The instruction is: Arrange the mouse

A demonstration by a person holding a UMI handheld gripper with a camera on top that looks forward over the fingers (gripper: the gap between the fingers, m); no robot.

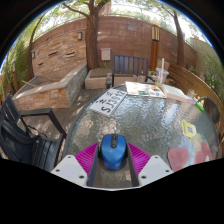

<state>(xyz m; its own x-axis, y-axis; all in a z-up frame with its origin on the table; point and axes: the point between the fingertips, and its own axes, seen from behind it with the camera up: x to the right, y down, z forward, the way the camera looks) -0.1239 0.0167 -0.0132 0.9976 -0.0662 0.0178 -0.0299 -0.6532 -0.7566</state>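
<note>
Black metal chairs [25, 135] stand at the left of a glass tabletop [140, 125], with a brick wall [90, 45] and a tree trunk [93, 25] beyond. On the tabletop lies a white printed sheet [109, 101]; its lettering is too small to read. Nearer, the gripper [112, 158] has its jaws spread moderately, the pink pads [87, 157] flanking a blue mouse [112, 151] that sits between them; whether both pads press on it cannot be told. Further right rest a yellow note [189, 128] and a pink object [180, 157].
</note>
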